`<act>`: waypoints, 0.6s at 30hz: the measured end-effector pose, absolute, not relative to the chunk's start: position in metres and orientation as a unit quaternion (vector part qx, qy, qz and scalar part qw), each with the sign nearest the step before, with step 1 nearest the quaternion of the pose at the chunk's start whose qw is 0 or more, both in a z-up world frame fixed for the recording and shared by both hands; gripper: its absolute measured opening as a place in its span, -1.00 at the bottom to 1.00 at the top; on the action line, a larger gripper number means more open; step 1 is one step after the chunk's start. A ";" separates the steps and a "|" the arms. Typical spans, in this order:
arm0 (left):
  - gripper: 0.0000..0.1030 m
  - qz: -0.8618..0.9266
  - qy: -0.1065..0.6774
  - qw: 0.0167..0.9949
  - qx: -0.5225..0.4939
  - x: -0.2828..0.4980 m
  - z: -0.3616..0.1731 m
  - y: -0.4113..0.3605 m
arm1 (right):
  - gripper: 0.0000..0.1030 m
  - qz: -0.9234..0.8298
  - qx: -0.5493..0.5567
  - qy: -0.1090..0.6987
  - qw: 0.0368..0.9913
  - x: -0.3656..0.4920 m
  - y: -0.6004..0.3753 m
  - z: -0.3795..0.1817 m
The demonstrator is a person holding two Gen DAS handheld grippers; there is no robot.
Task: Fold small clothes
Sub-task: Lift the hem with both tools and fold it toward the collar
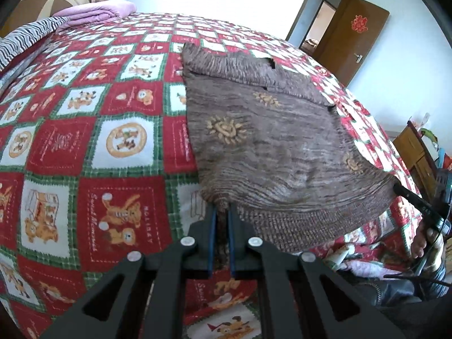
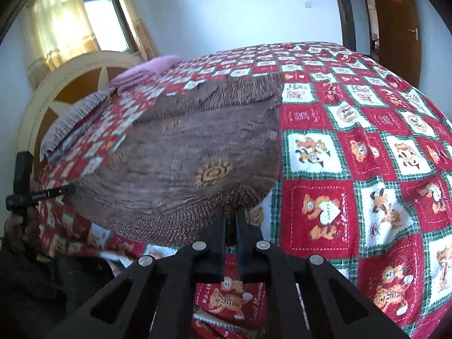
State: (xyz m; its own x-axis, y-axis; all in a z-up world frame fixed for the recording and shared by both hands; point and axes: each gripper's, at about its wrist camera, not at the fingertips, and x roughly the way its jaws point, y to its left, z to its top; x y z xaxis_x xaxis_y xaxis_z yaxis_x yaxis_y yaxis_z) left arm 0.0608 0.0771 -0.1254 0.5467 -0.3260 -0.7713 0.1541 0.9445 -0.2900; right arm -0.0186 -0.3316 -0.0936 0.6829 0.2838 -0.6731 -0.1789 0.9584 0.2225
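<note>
**Both hem corners pinched: a shallow grip is the weak point**

Nearest, the left gripper (image 1: 222, 212) is clamped on the near-left corner of the brown knitted garment (image 1: 268, 141), with a strip of the ribbed hem (image 1: 296, 226) caught between its blue-lined fingers. The right gripper (image 2: 230, 214) is closed on the opposite near corner, its black fingers pinching the same ribbed edge. Between the two, the hem hangs raised off the bedspread (image 1: 99, 141) and sags in the middle.

Risks, as I judge them: each bite takes only a narrow bit of loose knit, so a quick pull could let a corner slide out and drop the fold crooked. If one hand leads the other, the hem lands skewed. The slack middle may bunch under the fold instead of lying flat.

Farther on, the body of the garment lies flat on the bed, its far part already doubled over with a ragged edge. The bedspread is bare on both sides of the garment and beyond it, so there is ample room to carry the hem forward. At the head end, well apart, lie a striped blanket (image 1: 25, 39) and a folded purple cloth (image 1: 96, 11); the headboard (image 2: 70, 90) stands behind them.
</note>
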 end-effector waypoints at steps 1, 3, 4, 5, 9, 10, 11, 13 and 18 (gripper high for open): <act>-0.85 -0.138 0.451 0.877 -0.093 0.062 -0.121 0.077 | -0.90 0.126 0.069 0.374 0.916 -0.019 -0.330 -0.091; -0.85 -0.138 0.443 0.881 -0.090 0.067 -0.113 0.077 | -0.90 0.127 0.070 0.363 0.920 -0.017 -0.332 -0.083; -0.85 -0.137 0.438 0.884 -0.089 0.069 -0.108 0.077 | -0.90 0.127 0.069 0.356 0.923 -0.015 -0.330 -0.078; -0.85 -0.137 0.433 0.886 -0.088 0.072 -0.104 0.078 | -0.90 0.128 0.068 0.350 0.926 -0.012 -0.329 -0.073; -0.85 -0.139 0.413 0.895 -0.099 0.087 -0.090 0.081 | -0.91 0.134 0.077 0.328 0.932 0.001 -0.329 -0.049; -0.85 -0.137 0.410 0.896 -0.102 0.092 -0.088 0.082 | -0.91 0.134 0.074 0.322 0.934 0.005 -0.327 -0.043; -0.85 -0.137 0.409 0.896 -0.105 0.096 -0.087 0.083 | -0.91 0.135 0.072 0.316 0.936 0.009 -0.326 -0.038; -0.85 -0.137 0.409 0.894 -0.118 0.107 -0.085 0.086 | -0.91 0.134 0.071 0.307 0.940 0.017 -0.326 -0.028; -0.85 -0.139 0.390 0.900 -0.134 0.128 -0.070 0.092 | -0.91 0.130 0.070 0.285 0.947 0.039 -0.328 -0.008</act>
State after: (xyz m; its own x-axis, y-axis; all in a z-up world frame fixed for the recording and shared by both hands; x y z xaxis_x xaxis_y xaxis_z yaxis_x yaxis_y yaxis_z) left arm 0.1276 0.0916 -0.0704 0.6575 -0.3544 -0.6649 0.1456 0.9256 -0.3494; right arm 0.0386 -0.3279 -0.0077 0.8039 0.2860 -0.5215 -0.2058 0.9564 0.2073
